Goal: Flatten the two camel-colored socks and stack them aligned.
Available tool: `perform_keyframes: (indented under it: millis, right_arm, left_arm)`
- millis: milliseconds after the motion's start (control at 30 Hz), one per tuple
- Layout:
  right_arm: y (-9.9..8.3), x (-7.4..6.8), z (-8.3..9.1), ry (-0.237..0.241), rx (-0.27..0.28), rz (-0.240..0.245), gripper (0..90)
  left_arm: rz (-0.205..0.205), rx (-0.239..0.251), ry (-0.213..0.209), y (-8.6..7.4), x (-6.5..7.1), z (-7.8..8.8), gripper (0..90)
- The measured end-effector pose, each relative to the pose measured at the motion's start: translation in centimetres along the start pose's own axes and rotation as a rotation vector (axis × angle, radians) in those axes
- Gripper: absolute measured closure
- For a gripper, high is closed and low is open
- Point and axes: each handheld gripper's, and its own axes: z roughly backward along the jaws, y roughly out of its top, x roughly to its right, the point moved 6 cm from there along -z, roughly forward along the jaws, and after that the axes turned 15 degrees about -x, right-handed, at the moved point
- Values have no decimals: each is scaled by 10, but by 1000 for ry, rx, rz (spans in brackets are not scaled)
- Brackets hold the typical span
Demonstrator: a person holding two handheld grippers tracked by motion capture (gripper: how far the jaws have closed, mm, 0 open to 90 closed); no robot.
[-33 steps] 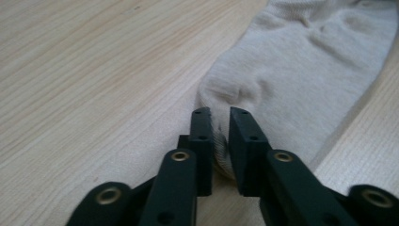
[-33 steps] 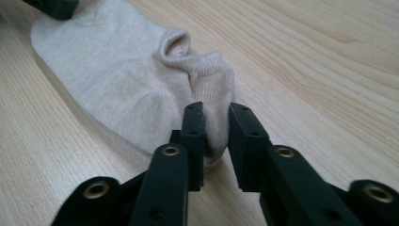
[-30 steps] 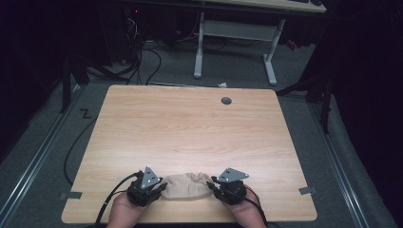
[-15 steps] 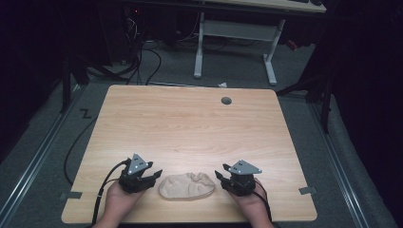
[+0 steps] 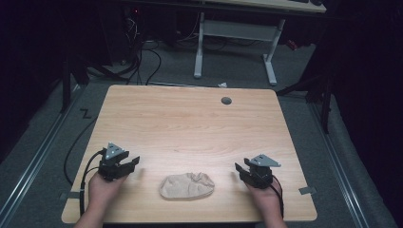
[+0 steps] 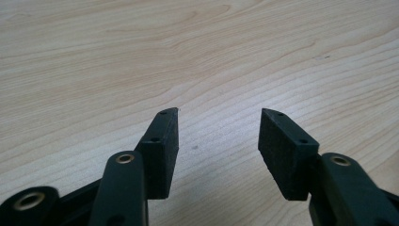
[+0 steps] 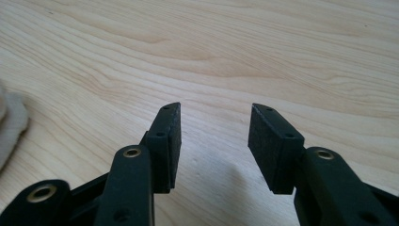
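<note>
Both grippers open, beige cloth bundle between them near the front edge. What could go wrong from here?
1. The crumpled beige cloth lies close to the table's front edge; a careless nudge might push it off.
2. It is soft and bunched, so the left gripper or right gripper may pinch only one fold.

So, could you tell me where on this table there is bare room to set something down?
Most of the table is bare: the whole stretch from the grippers back to the round grommet near the far edge. The near edge is the crowded part, where the beige cloth lies between the left gripper and the right gripper, with narrow bare gaps either side of it.
</note>
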Motion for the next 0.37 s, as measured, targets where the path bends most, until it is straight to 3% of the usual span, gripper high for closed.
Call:
perform_keyframes:
  millis: [200, 367]
  right_arm:
    - [0, 7, -1, -4, 0, -21, 547]
    - [3, 0, -3, 7, -5, -9, 544]
  left_arm:
    - [-24, -17, 4, -3, 3, -2, 481]
    - [-33, -8, -9, -5, 9, 4, 482]
